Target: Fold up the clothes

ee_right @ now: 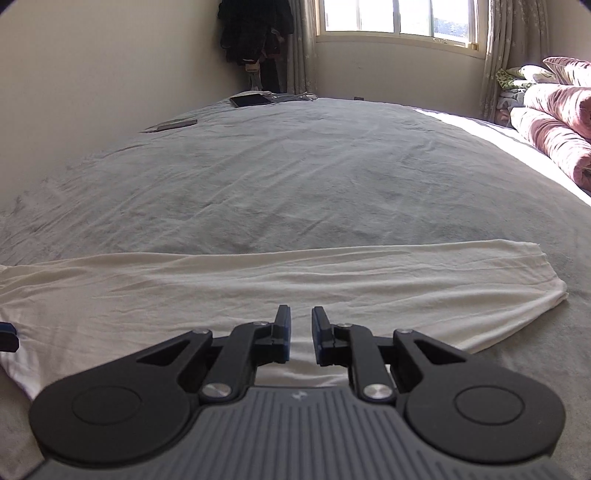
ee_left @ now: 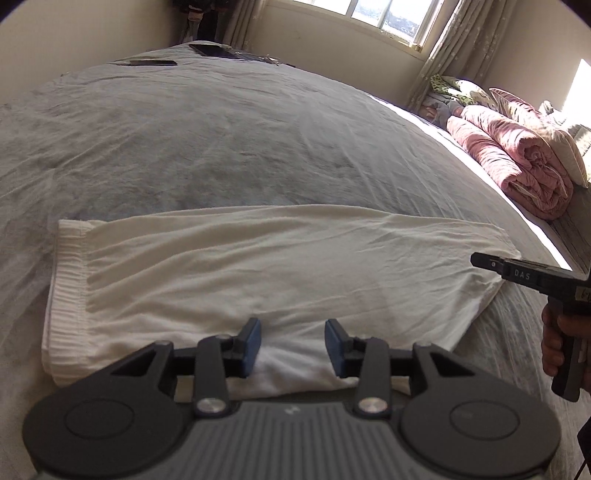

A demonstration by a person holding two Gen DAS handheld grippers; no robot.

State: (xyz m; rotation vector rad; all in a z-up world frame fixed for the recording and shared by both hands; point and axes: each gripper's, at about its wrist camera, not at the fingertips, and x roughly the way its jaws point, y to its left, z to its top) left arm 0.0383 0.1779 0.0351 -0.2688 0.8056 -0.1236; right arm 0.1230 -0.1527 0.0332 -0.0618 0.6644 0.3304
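The left gripper (ee_left: 293,347) hung over the near edge of the garment (ee_left: 258,280), its blue pads (ee_left: 253,347) a fair gap apart with nothing pinched between them; white cloth showed in the gap but lay flat on the bed below. The right gripper (ee_right: 300,338) stood over the same near edge further along, jaws narrow yet parted, a slim slot between the pads and no cloth gripped there either. In the left wrist view the right gripper (ee_left: 491,264) also showed from the side, past the garment's right end, with a hand (ee_left: 554,339) wrapped round its grip.

The garment, cream-white, lay folded into a long band across the near part of the bed (ee_left: 221,140), a ribbed hem (ee_left: 66,280) at its left end. Beyond the garment stretched the rumpled grey sheet. Far from the garment, near the wall, two flat dark items (ee_right: 249,99) lay on the sheet. To the garment's right, at the bed's side, a rolled pink quilt (ee_left: 517,162) sat in sun. Past the bed's far end, a window (ee_right: 397,18) with curtains let in bright light, and dark clothes (ee_right: 255,33) hung in the corner.
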